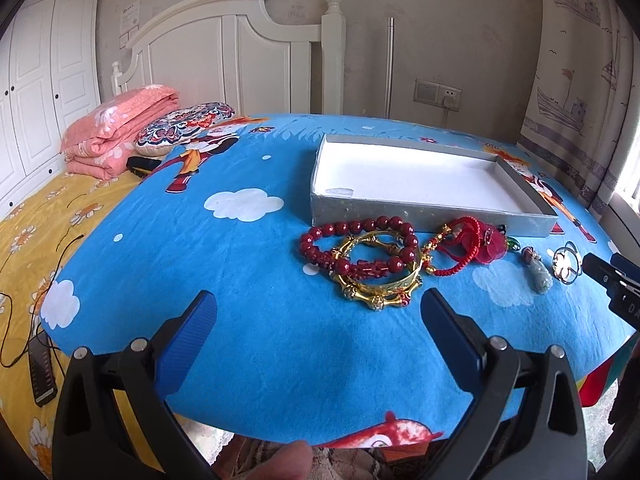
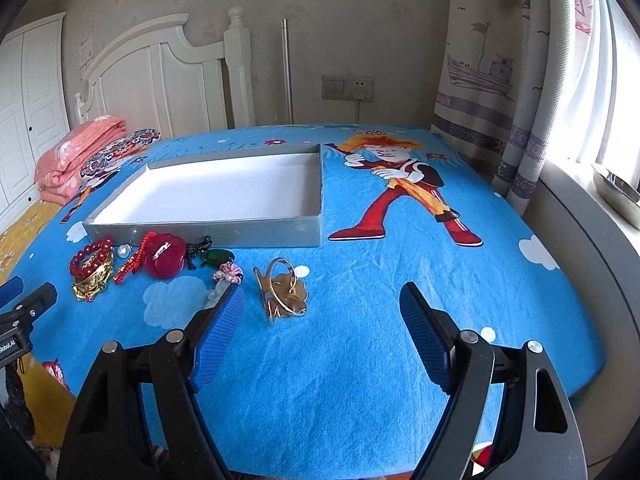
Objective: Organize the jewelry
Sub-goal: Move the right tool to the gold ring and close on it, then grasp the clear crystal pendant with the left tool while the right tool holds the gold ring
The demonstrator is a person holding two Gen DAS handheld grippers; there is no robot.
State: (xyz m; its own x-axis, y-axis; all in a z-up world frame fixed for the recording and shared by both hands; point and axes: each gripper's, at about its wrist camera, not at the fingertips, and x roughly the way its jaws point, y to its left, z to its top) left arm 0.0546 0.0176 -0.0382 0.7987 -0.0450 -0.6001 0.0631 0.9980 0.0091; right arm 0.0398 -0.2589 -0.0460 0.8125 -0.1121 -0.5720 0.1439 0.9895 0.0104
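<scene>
- The left gripper [image 1: 318, 316] hovered low over the blue cartoon cloth [image 1: 248, 280], its blue-padded fingers spread wide with nothing between them.
- The right gripper [image 2: 320, 308] likewise stood spread and empty, its left finger just beside a gold ring ornament [image 2: 282, 290].
- Just past the left gripper's tips lay a gold bangle [image 1: 380, 276] with a dark red bead bracelet [image 1: 360, 246] draped across it.
- To the right of those sat a red cord pendant [image 1: 476, 242], then a pale stone charm [image 1: 540, 276].
- Behind the jewelry, almost touching it, rested the shallow grey box [image 1: 420, 216], its white floor bare.
- Farthest back stood a white headboard [image 1: 224, 44].
</scene>
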